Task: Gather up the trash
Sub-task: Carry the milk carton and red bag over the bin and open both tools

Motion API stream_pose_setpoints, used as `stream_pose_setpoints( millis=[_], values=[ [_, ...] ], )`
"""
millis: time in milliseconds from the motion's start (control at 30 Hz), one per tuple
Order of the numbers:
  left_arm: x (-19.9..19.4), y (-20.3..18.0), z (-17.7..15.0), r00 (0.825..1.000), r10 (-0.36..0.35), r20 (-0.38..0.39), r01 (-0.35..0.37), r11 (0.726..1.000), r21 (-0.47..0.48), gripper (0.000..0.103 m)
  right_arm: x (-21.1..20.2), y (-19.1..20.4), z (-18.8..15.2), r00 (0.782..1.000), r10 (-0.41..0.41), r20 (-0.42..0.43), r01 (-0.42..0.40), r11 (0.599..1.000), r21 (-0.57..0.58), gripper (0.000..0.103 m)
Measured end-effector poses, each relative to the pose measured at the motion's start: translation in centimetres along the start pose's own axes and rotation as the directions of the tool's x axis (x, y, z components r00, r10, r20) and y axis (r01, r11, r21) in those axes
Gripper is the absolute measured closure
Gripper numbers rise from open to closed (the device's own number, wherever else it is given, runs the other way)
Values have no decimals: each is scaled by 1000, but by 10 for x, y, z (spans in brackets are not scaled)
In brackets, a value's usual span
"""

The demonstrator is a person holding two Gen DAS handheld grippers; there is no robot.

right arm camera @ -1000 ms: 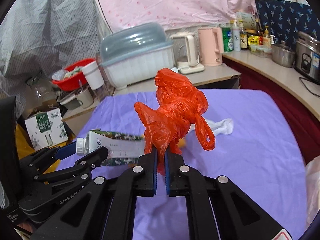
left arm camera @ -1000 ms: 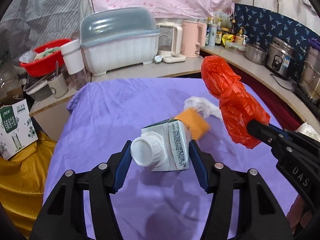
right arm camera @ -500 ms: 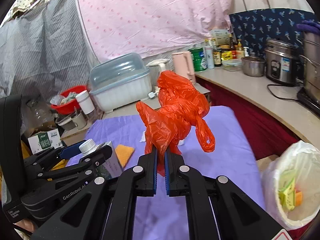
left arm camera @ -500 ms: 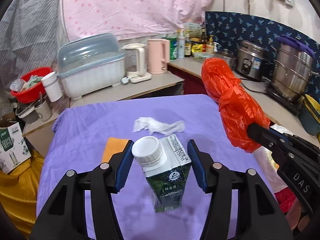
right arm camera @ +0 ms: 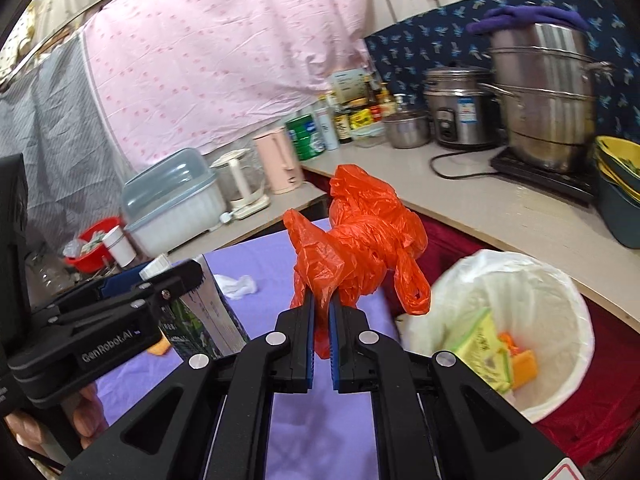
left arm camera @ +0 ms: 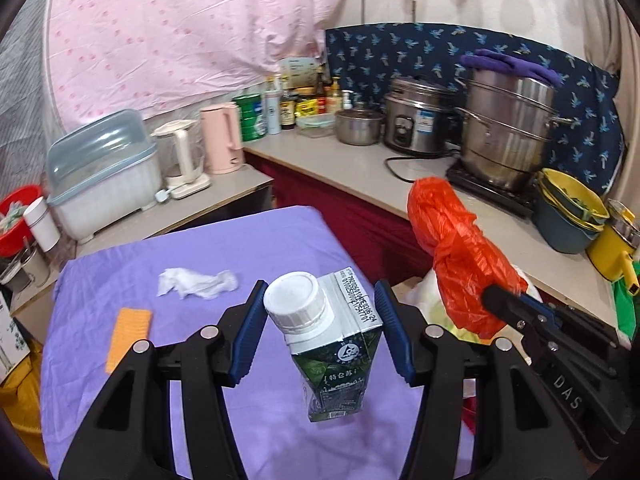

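1. A green milk carton (left arm camera: pixel 332 344) hangs cap-up, clear of the purple tablecloth (left arm camera: pixel 256 240), clamped about half-wide between the pads of the left gripper (left arm camera: pixel 320 336); a second ago it lay tipped on its side in the same grip
2. The right gripper (right arm camera: pixel 322 320) is pinched almost fully closed on a crumpled orange plastic bag (right arm camera: pixel 360 236), raised beside the carton
3. Both loads have swung off the table toward a white-lined bin (right arm camera: pixel 560 280), now in the right wrist view and already holding wrappers
4. A crumpled tissue (left arm camera: pixel 196 282) and an orange scrap (left arm camera: pixel 129 332), possibly a sponge, remain on the cloth
5. The drop into the bin looks near, with two pieces left to fetch
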State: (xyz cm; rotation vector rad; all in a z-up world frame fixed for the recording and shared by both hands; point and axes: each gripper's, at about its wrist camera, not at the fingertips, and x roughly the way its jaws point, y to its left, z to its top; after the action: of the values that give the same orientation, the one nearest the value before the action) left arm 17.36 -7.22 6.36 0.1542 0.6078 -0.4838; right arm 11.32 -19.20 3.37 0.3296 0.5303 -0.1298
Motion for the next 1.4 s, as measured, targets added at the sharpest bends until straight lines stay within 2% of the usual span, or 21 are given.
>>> stream_pose_setpoints(
  millis=[333,500,767,1033,1133,1200,1233,1300,1400],
  values=[
    [28,-87,14,996,-86,-20,87,994,72,51,-15,-98,-14,991,-130,-25,132,986,105,97],
    [43,-118,15,991,-128,-47,132,988,86,51,-13,-127,-26,985,-161,-54,167,976,142,97],
    [65,-157,13,982,-169,-84,178,977,115,51,-6,-154,-44,980,-176,-91,191,963,188,97],
    [93,-177,4,972,-191,-138,206,972,111,51,-1,-169,-55,975,-186,-118,208,952,222,97],
    [101,-174,2,970,-189,-151,203,975,85,46,1,-171,-56,975,-189,-121,212,950,230,90],
    [103,-169,3,971,-186,-151,197,979,59,32,0,-172,-55,975,-191,-116,214,948,236,84],
    [103,-165,3,972,-182,-148,191,981,45,32,-1,-172,-55,975,-194,-105,214,946,243,73],
    [102,-160,3,973,-179,-144,185,982,35,31,-2,-173,-51,975,-204,-86,219,943,249,63],
    [99,-152,4,977,-161,-139,166,986,29,25,-5,-172,-46,977,-202,-68,213,943,255,63]
  ],
)
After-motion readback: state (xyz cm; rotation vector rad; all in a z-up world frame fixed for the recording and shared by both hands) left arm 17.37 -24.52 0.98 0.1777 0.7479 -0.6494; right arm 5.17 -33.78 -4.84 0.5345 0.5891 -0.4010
